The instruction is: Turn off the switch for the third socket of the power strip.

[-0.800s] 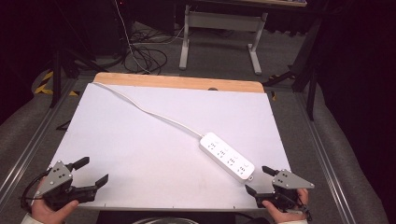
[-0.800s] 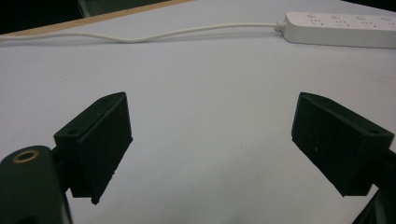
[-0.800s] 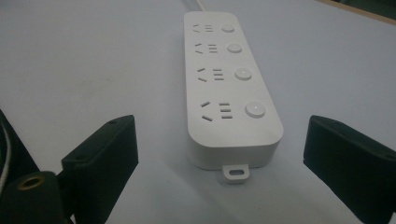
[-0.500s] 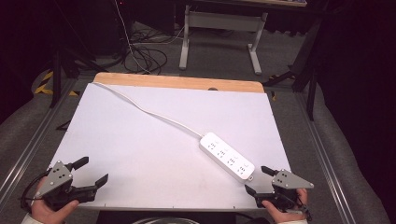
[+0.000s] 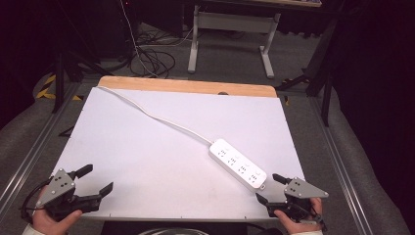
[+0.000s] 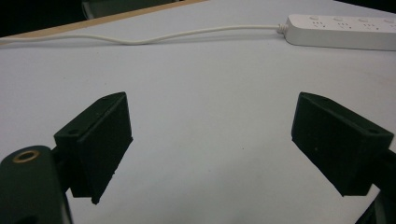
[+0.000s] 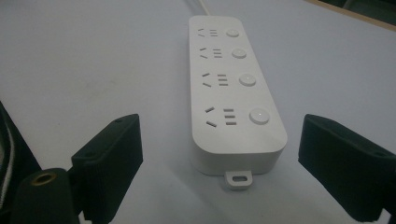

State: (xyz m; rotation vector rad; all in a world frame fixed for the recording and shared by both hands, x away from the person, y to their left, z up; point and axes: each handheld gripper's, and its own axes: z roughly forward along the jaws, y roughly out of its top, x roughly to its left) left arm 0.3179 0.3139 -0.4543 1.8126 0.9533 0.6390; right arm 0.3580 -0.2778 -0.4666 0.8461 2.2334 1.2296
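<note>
On the table (image 5: 147, 161): a white board covers the top, a wooden edge showing at the far side.
Power strip (image 5: 238, 164): lies flat, right of centre, slanted, its near end just beyond the right gripper.
Cord (image 5: 156, 116): runs from the strip to the far left corner.
Left gripper (image 5: 95, 179): near left corner, jaws apart, nothing between them.
Right gripper (image 5: 270, 188): jaws wide apart, holding nothing.

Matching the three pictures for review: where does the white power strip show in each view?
High view: power strip lies diagonally at the table's lower right, just ahead of the right tongs.
Left gripper view: top right corner, far off.
Right gripper view: centre, end-on between the open jaws.
Shared landmark: its white cord.
</note>
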